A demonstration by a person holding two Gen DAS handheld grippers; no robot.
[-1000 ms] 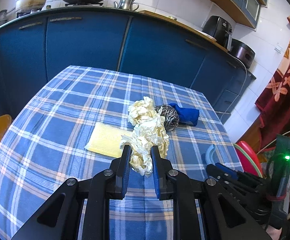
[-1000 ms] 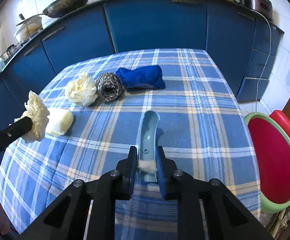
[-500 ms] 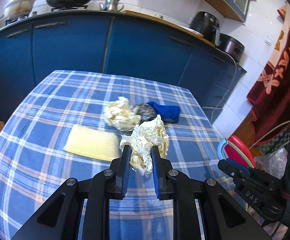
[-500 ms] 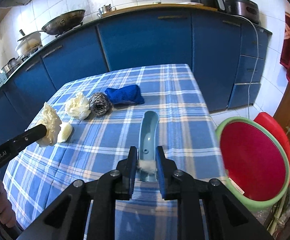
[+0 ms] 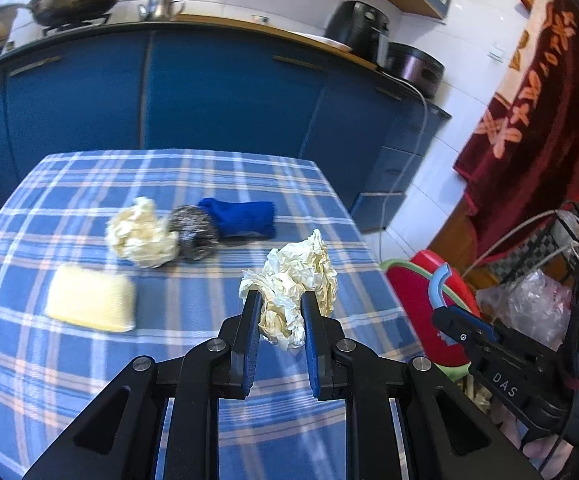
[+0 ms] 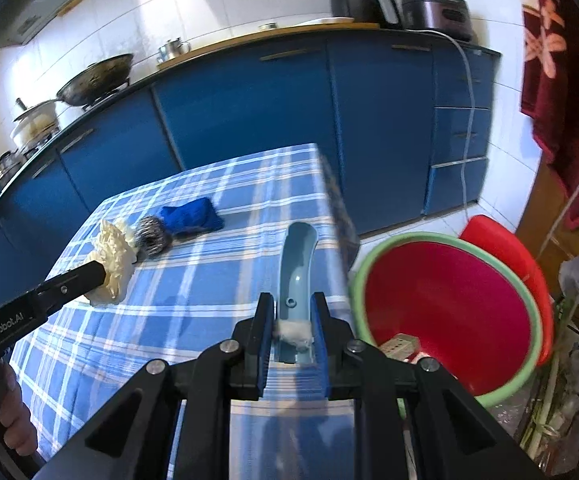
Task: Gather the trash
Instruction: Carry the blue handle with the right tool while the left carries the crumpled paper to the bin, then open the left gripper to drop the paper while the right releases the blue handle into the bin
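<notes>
The left gripper clamps its jaws on a crumpled paper wad at frame centre, above the checked tabletop. The right gripper grips a curved blue-grey scoop, possibly a handle, beside the red bucket at lower right.

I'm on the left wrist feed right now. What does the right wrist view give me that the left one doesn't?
Only the right wrist view shows inside the red bin, with small scraps at the bottom, and the right gripper clamping the curved blue plastic piece. Only the left shows the yellow sponge and the second paper wad. Both show the left gripper holding crumpled paper, the steel scrubber and blue cloth.
</notes>
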